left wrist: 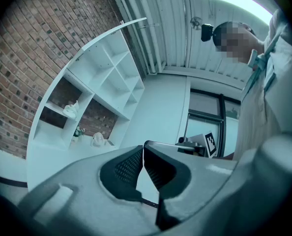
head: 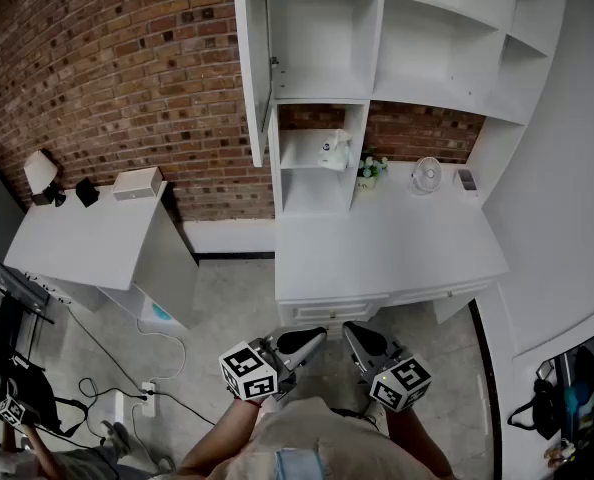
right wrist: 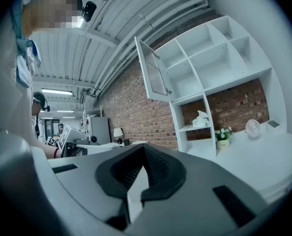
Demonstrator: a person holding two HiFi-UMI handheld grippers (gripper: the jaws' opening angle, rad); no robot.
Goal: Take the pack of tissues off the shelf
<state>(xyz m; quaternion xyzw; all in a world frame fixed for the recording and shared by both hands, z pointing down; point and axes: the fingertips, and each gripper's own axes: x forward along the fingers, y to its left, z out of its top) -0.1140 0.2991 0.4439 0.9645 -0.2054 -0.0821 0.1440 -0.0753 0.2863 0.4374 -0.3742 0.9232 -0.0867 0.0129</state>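
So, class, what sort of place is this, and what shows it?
Probably a workshop or studio with a mock home-office corner: a white desk and shelf unit stand against a bare brick wall, a small fan sits on the desk, and cables trail across the floor.

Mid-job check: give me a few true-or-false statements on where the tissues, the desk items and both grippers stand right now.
The pack of tissues lies on the shelf. True.
The left gripper holds the tissues. False: its jaws are shut on nothing, short of the desk.
The fan stands on the desk, right of the flower pot. True.
The right gripper is open. False: shut, empty.
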